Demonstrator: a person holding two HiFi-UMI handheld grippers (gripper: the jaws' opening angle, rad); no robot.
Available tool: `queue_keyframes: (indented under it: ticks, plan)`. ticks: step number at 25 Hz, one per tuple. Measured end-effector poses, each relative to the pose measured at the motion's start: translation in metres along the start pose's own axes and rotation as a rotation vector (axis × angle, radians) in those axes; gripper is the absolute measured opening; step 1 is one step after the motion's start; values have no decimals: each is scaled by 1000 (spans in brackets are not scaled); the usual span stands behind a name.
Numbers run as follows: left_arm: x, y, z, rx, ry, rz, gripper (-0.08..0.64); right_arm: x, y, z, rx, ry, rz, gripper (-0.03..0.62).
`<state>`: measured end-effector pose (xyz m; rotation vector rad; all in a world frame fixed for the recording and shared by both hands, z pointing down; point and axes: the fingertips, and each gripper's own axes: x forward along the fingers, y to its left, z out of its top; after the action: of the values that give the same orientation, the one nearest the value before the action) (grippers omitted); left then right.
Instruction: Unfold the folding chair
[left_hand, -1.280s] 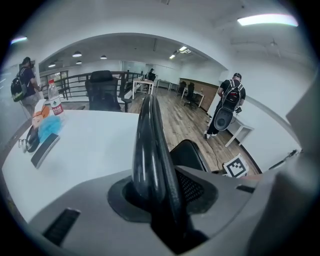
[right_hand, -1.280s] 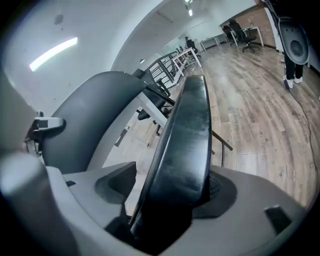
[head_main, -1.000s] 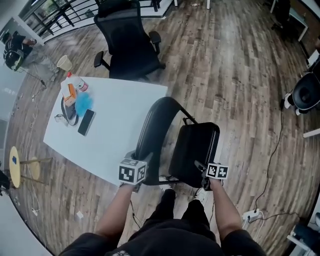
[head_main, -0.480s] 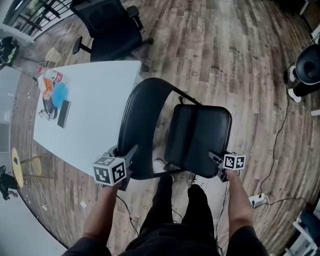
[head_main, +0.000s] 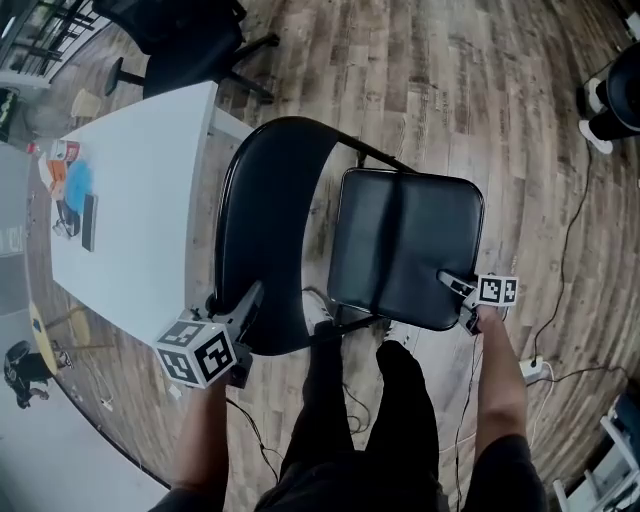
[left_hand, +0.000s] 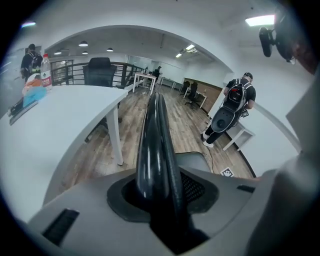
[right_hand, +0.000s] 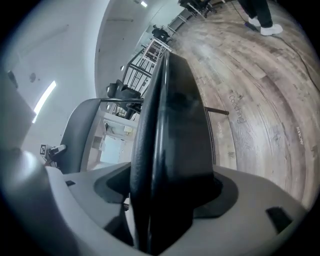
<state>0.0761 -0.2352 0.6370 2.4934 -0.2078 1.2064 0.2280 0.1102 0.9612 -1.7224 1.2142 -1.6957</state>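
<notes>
The black metal folding chair (head_main: 330, 240) stands just beside the white surface (head_main: 130, 200). The left hand-held gripper (head_main: 245, 300) clamps its curved backrest (head_main: 270, 220), the right hand-held gripper (head_main: 455, 285) its padded seat (head_main: 405, 235). Best done by steadying the backrest and pressing the seat evenly flat

folding chair (head_main: 405, 240): legs mostly hidden | office chair (head_main: 190, 45): cut at top | table items (head_main: 76, 185): tiny

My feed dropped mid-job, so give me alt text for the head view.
Seen from above, a black folding chair stands partly unfolded on a wood floor. The left claw grips its backrest at the near edge, and the right claw grips the near right corner of its seat. A white table stands at left.
</notes>
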Motion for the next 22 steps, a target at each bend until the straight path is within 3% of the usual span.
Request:
queue_keyframes:
  ticks: [8, 13, 18, 22]
  plan:
    - [31, -24, -23, 22, -2, -2, 140, 1, -60, -8, 61, 34, 119, 345]
    - [50, -38, -30, 9, -3, -26, 138, -9, -98, -8, 92, 47, 93, 347]
    - [59, -63, -27, 39, 14, 11, 135, -10, -118, -8, 89, 24, 189, 348]
    - [63, -61, -29, 23, 15, -5, 135, -6, -112, -5, 85, -14, 279, 348]
